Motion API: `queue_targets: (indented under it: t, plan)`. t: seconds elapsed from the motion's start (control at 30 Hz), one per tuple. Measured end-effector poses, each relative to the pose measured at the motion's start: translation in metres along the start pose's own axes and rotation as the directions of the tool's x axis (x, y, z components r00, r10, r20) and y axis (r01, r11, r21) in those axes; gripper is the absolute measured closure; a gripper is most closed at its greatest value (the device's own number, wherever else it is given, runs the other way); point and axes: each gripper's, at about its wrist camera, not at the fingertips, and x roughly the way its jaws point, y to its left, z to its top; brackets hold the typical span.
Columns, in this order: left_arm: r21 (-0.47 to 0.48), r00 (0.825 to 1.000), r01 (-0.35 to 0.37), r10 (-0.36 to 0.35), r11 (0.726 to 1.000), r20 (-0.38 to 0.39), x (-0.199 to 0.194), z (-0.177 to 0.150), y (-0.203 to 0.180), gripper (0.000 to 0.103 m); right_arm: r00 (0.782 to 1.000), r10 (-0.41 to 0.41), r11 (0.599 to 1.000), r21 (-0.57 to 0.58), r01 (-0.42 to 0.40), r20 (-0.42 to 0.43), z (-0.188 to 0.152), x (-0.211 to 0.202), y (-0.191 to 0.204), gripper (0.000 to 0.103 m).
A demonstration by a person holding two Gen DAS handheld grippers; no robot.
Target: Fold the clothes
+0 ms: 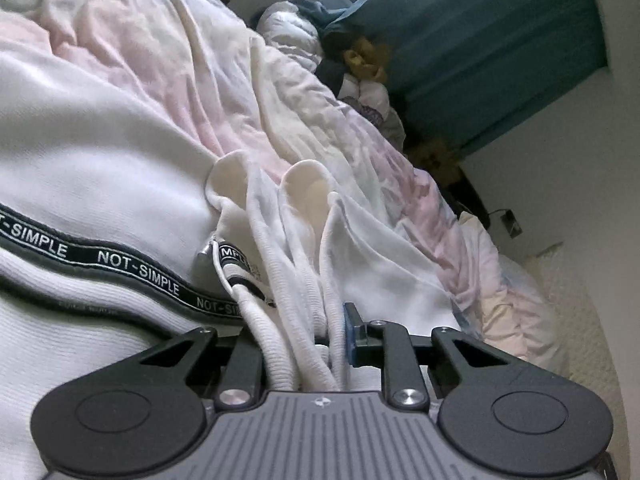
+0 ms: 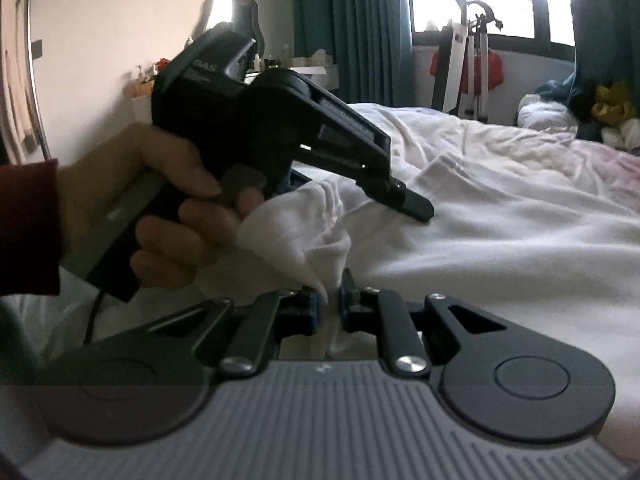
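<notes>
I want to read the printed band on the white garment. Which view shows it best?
The left wrist view: the black band reads NOT-SIMPLE across the white garment. The right wrist view shows only plain white cloth.

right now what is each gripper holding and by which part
Both grip the white ribbed garment with the black NOT-SIMPLE tape. The left gripper clamps a gathered ribbed edge near the tape; the right gripper pinches a bunched fold of its fabric.

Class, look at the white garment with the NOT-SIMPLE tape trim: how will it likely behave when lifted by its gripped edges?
The white garment will probably flop and sag: its ribbed edge already bunches in folds inside the left hand-held gripper. It looks like thick knit, so likely somewhat heavy for cloth. It seems unlikely to slip, since the right hand-held gripper pinches a fold firmly.
</notes>
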Motion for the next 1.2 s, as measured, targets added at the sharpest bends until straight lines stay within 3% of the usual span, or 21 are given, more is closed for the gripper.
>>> queue_targets:
  t: [0.03,0.07,0.13,0.23,0.43,0.53,0.57,0.7,0.83,1.07,1.2]
  plan:
    - [-0.003,1.000,-0.003,0.003,1.000,0.006,-0.003,-0.001,-0.001,0.080,1.000,0.012,1.000,0.020,-0.012,0.000,0.002,-0.002,-0.002,0.088]
    - [-0.005,1.000,-0.020,0.020,1.000,0.016,-0.008,-0.003,-0.004,0.070,1.000,0.019,0.999,0.034,-0.019,0.000,0.004,-0.003,-0.004,0.088]
    - [0.003,0.997,-0.062,0.062,0.998,0.050,-0.022,-0.005,-0.009,0.059,1.000,0.015,0.999,0.044,-0.015,-0.007,0.005,-0.005,-0.002,0.087]
    - [-0.023,0.992,-0.099,0.101,0.995,0.080,-0.055,-0.007,-0.011,0.052,1.000,0.010,0.999,0.042,-0.009,-0.017,0.007,-0.007,0.001,0.085]
    - [-0.103,0.955,-0.219,0.235,0.970,0.182,-0.141,-0.016,-0.011,0.033,1.000,0.005,0.998,0.061,-0.004,-0.007,0.015,-0.020,0.002,0.071]
    - [-0.062,0.941,-0.261,0.268,0.963,0.208,-0.178,-0.025,-0.009,0.025,1.000,-0.026,0.998,0.064,0.025,0.016,0.016,-0.031,0.004,0.065]
    - [-0.070,0.933,-0.269,0.278,0.961,0.231,-0.189,-0.031,-0.005,0.023,0.999,-0.040,0.997,0.061,0.038,0.029,0.016,-0.037,0.006,0.059]
    - [-0.186,0.915,-0.245,0.290,0.952,0.280,-0.217,-0.042,0.016,0.023,0.996,-0.037,0.996,0.079,0.030,0.086,0.022,-0.059,0.009,0.040]
    - [-0.200,0.901,-0.265,0.316,0.943,0.295,-0.220,-0.042,0.017,0.022,0.990,-0.053,0.994,0.097,0.041,0.132,0.029,-0.074,0.007,0.039]
    - [-0.211,0.901,-0.282,0.334,0.936,0.278,-0.212,-0.041,0.018,0.021,0.963,-0.243,0.965,0.133,0.228,0.116,0.030,-0.069,-0.020,0.039]
    - [-0.227,0.898,-0.275,0.334,0.934,0.288,-0.213,-0.043,0.021,0.020,0.926,-0.374,0.922,0.129,0.365,0.058,0.023,-0.053,-0.042,0.039]
